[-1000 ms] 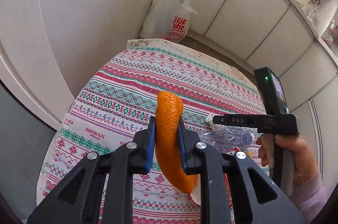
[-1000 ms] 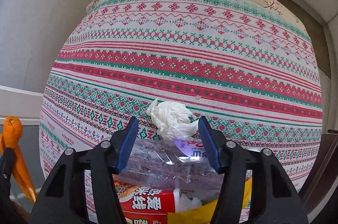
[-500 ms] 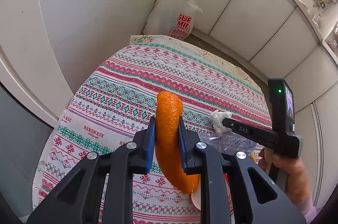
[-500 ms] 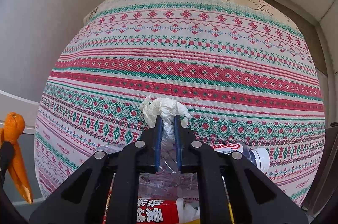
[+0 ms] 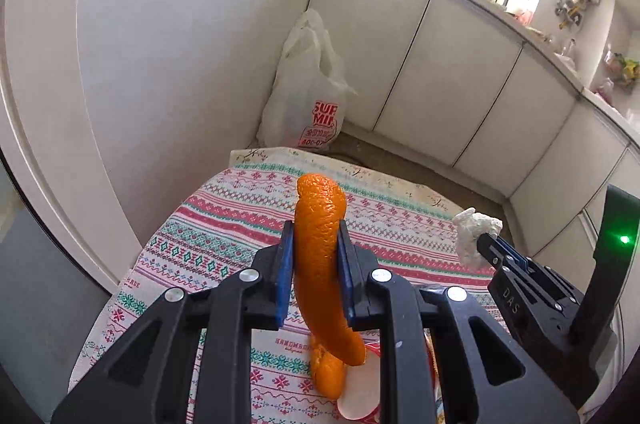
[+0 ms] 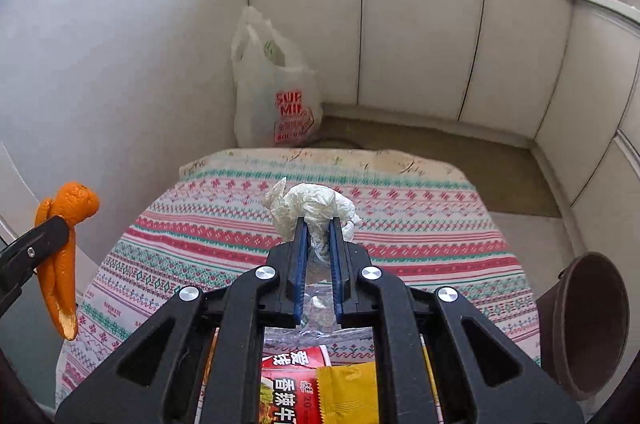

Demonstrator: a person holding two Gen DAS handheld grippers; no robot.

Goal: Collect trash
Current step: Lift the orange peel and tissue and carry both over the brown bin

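My left gripper (image 5: pixel 315 240) is shut on a long strip of orange peel (image 5: pixel 320 264), held above the patterned tablecloth (image 5: pixel 224 224). In the right wrist view the same orange peel (image 6: pixel 64 244) hangs at the far left from the left gripper's finger. My right gripper (image 6: pixel 318 228) is shut on a crumpled white tissue (image 6: pixel 310 205), lifted off the tablecloth (image 6: pixel 420 236). The left wrist view shows that tissue (image 5: pixel 474 230) at the right gripper's (image 5: pixel 486 238) tip. A white plastic bag (image 6: pixel 272 91) with red print stands open on the floor beyond the table.
Below my right gripper lie a red noodle packet (image 6: pixel 294 384), a yellow wrapper (image 6: pixel 348 392) and a clear plastic bottle (image 6: pixel 316 304). A brown bucket (image 6: pixel 584 320) stands at the table's right. White cabinets (image 6: pixel 420 23) line the far side, a wall the left.
My right gripper closed on the tissue and lifted it off the table, tilting up toward the bag. My left gripper rose a little, still holding the orange peel.
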